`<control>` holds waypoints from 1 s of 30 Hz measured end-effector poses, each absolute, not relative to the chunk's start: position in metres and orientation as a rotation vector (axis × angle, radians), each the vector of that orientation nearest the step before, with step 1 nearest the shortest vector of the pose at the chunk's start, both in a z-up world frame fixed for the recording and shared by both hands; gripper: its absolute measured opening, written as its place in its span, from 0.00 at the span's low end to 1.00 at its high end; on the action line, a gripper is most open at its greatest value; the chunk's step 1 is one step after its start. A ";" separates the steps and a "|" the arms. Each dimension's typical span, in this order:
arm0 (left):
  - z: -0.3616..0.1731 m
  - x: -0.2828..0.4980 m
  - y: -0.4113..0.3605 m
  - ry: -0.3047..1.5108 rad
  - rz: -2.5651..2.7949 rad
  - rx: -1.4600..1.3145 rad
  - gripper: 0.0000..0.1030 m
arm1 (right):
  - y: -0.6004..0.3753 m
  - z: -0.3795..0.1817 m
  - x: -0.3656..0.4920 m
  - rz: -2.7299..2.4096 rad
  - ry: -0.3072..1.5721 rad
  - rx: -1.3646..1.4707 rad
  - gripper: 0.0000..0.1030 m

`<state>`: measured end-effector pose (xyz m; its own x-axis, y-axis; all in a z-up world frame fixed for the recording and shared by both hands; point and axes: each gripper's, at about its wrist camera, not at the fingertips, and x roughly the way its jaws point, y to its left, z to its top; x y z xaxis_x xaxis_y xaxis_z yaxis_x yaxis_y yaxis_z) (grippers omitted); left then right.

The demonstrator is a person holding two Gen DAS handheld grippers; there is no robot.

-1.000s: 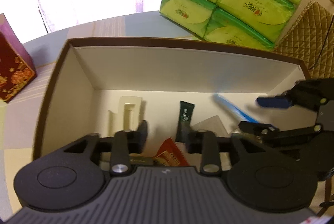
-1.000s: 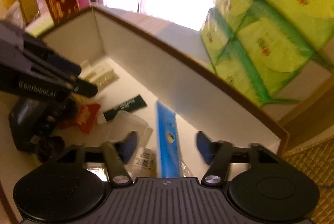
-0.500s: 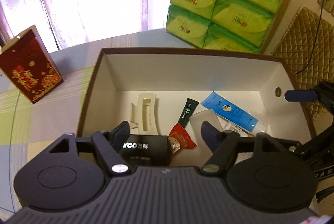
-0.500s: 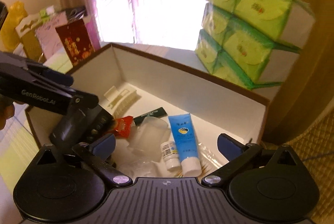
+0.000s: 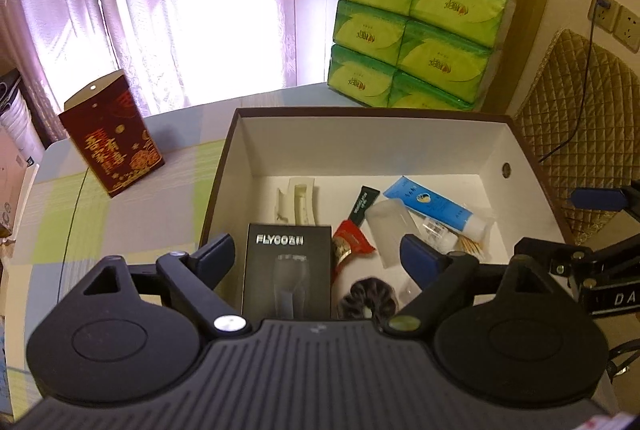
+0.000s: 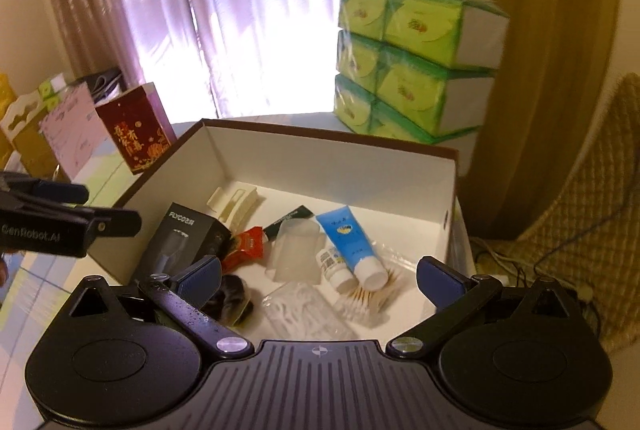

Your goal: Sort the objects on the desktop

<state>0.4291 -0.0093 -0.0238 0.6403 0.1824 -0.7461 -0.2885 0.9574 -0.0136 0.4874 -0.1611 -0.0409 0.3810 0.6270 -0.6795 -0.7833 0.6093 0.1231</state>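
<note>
1. Blue-padded left gripper (image 5: 318, 260): jaws apart, nothing between the pads, have just been opening; it hangs above the near end of the box (image 5: 372, 117).
2. Right gripper (image 6: 318, 276): jaws spread as wide as they go, empty, also just been opening; over the box's near right part.
3. Directly under the left gripper: black carton (image 5: 287, 270) lying flat on the box floor, dark scrunchie (image 5: 366, 300) just beside it.
4. Under the right gripper: blue tube (image 6: 348, 242), small white bottle (image 6: 334, 268), swabs (image 6: 374, 296), clear cup (image 6: 296, 250).
5. Further in: red sachet (image 5: 352, 244), dark sachet (image 5: 363, 203), cream hair clip (image 5: 298, 203) near the back wall.
6. Progress, my read: sorting looks nearly done or done, everything small sits in the box, and no loose items show on the table; the near table is hidden by the grippers.
7. Left on table (image 5: 120, 213): red gift box (image 5: 112, 135) well left of the box, green tissue packs (image 5: 416, 35) stacked behind it.
8. Table has a pale checked cloth.
9. Room: lilac curtains, bright window, wood panel, quilted chair at right, wall sockets.
</note>
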 end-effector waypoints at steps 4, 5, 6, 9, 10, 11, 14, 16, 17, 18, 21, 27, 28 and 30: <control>-0.017 0.405 -0.016 0.815 0.288 -0.139 0.85 | -0.172 -0.034 0.467 0.888 0.739 -0.219 0.98; -0.015 0.399 -0.017 0.806 0.296 -0.141 0.85 | -0.174 -0.032 0.462 0.884 0.735 -0.215 0.98; -0.013 0.393 -0.018 0.799 0.299 -0.143 0.85 | -0.176 -0.030 0.456 0.880 0.734 -0.211 0.98; -0.008 0.374 -0.023 0.793 0.290 -0.145 0.85 | -0.182 -0.025 0.440 0.868 0.733 -0.193 0.98; -0.006 0.369 -0.025 0.794 0.291 -0.141 0.85 | -0.184 -0.023 0.434 0.866 0.734 -0.189 0.98; -0.005 0.363 -0.027 0.792 0.294 -0.136 0.85 | -0.186 -0.022 0.428 0.862 0.734 -0.187 0.98; 0.000 0.347 -0.031 0.783 0.298 -0.129 0.91 | -0.191 -0.018 0.412 0.855 0.739 -0.183 0.98; 0.003 0.336 -0.033 0.783 0.300 -0.124 0.91 | -0.194 -0.015 0.401 0.843 0.738 -0.177 0.98; 0.004 0.331 -0.034 0.782 0.298 -0.121 0.91 | -0.196 -0.014 0.397 0.838 0.737 -0.173 0.98; 0.006 0.326 -0.034 0.782 0.297 -0.121 0.92 | -0.197 -0.013 0.392 0.834 0.736 -0.169 0.98; 0.010 0.313 -0.034 0.779 0.302 -0.124 0.92 | -0.200 -0.010 0.379 0.816 0.732 -0.165 0.98; 0.018 0.289 -0.030 0.768 0.298 -0.124 0.92 | -0.203 -0.006 0.356 0.790 0.720 -0.147 0.98; 0.018 0.286 -0.030 0.766 0.297 -0.124 0.92 | -0.202 -0.005 0.352 0.786 0.716 -0.147 0.98; 0.020 0.279 -0.028 0.763 0.297 -0.122 0.92 | -0.202 -0.004 0.344 0.781 0.712 -0.147 0.98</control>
